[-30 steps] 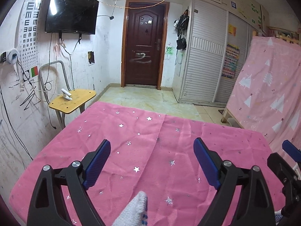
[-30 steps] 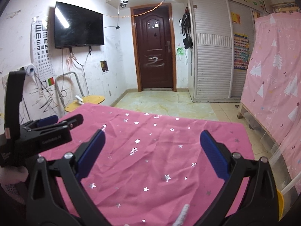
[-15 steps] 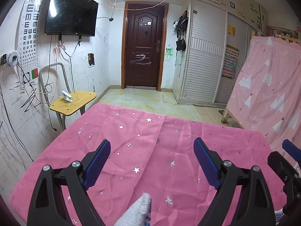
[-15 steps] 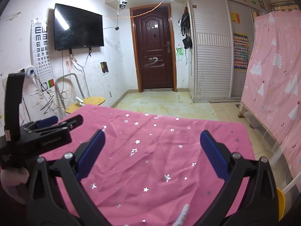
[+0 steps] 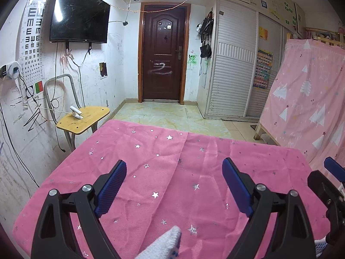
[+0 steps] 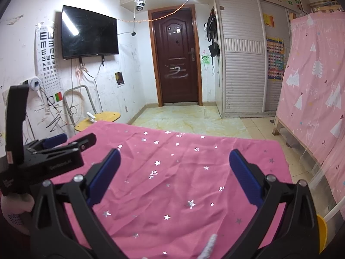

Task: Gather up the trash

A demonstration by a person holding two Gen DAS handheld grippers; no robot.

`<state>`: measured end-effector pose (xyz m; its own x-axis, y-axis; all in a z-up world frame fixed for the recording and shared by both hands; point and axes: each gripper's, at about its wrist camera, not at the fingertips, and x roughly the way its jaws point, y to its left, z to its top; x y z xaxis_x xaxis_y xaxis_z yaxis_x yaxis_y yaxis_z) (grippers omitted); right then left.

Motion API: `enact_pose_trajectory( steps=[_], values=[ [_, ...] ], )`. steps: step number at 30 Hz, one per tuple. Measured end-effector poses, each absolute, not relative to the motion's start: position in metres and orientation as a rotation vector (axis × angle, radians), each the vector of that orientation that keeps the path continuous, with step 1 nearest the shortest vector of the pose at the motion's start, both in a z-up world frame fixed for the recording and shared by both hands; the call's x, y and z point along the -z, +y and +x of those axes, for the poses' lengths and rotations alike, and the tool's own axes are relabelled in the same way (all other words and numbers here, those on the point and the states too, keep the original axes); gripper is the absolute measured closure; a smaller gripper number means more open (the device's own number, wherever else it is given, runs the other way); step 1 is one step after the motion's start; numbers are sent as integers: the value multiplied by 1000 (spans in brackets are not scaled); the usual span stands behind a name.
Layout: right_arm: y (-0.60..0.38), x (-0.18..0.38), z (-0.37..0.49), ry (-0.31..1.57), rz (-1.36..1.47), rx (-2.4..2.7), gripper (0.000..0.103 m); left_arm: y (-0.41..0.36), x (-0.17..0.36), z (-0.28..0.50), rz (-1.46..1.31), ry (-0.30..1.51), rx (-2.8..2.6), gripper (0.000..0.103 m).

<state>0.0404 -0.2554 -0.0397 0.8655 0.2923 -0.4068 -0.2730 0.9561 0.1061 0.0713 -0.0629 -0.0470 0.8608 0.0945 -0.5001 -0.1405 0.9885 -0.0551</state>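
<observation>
My left gripper (image 5: 173, 185) is open and empty, held above a table covered with a pink star-print cloth (image 5: 183, 172). My right gripper (image 6: 173, 174) is also open and empty over the same cloth (image 6: 183, 183). The left gripper's body (image 6: 43, 157) shows at the left of the right wrist view; the right gripper's edge (image 5: 330, 185) shows at the right of the left wrist view. A white gloved fingertip (image 5: 166, 243) pokes in at the bottom. No trash is visible on the cloth.
A yellow side table (image 5: 83, 119) with a white object stands left of the table by the wall. A pink-curtained bed frame (image 5: 306, 99) stands to the right. A dark door (image 5: 163, 54) and tiled floor lie beyond. A yellow object (image 6: 321, 231) sits at bottom right.
</observation>
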Motion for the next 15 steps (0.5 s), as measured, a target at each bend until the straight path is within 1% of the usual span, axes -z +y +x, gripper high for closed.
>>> enact_pose_trajectory(
  steps=[15],
  values=[
    [-256, 39, 41, 432, 44, -295, 6, -67, 46, 70, -70, 503, -120, 21]
  ],
)
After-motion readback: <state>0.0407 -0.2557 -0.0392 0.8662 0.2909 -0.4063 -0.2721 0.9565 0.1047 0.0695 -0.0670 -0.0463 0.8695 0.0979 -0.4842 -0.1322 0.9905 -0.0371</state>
